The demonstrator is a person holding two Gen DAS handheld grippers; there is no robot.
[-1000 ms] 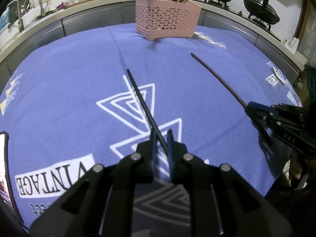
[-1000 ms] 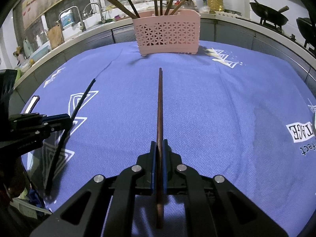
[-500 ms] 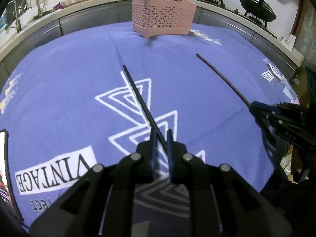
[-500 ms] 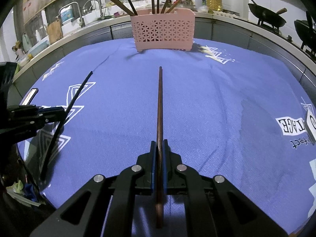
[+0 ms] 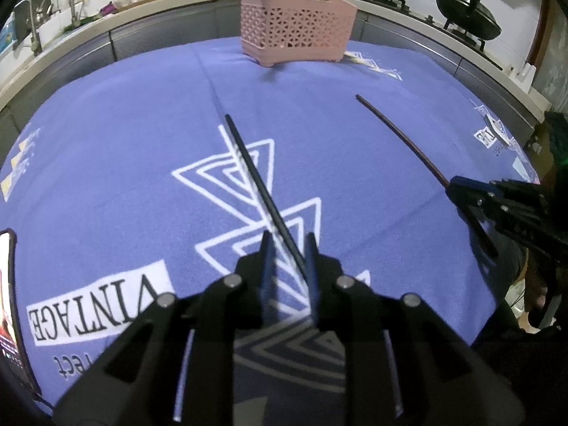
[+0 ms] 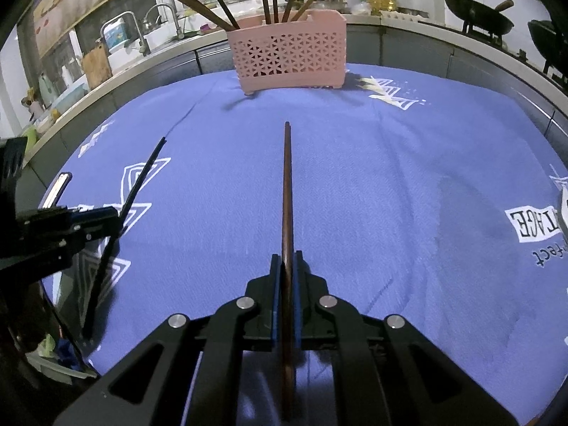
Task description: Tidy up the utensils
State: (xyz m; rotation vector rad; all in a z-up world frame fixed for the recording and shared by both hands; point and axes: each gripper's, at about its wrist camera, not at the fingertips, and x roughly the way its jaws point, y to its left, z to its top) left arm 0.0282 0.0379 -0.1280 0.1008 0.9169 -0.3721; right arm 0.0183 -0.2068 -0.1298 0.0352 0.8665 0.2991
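My left gripper [image 5: 287,245] hovers over the blue cloth [image 5: 106,142] and its jaws are opening. A black chopstick [image 5: 255,184] runs between them, leaning on the right finger with a gap to the left one, its tip pointing toward the pink basket [image 5: 294,35]. My right gripper [image 6: 287,262] is shut on a brown chopstick [image 6: 288,195] that points straight at the basket [image 6: 287,60]. The basket stands at the far edge of the cloth and holds several upright chopsticks. Each gripper also shows in the other's view: the right gripper [image 5: 458,184] and the left gripper [image 6: 113,216].
A phone [image 5: 7,301] lies at the cloth's left edge. Behind the table, a counter carries a sink with a faucet [image 5: 25,21] on the left and two dark woks [image 5: 468,10] on the right. The cloth's near edge drops off below both grippers.
The left gripper's jaws have spread apart, and the black chopstick now leans on the right finger only. The right gripper and its brown chopstick look unchanged.
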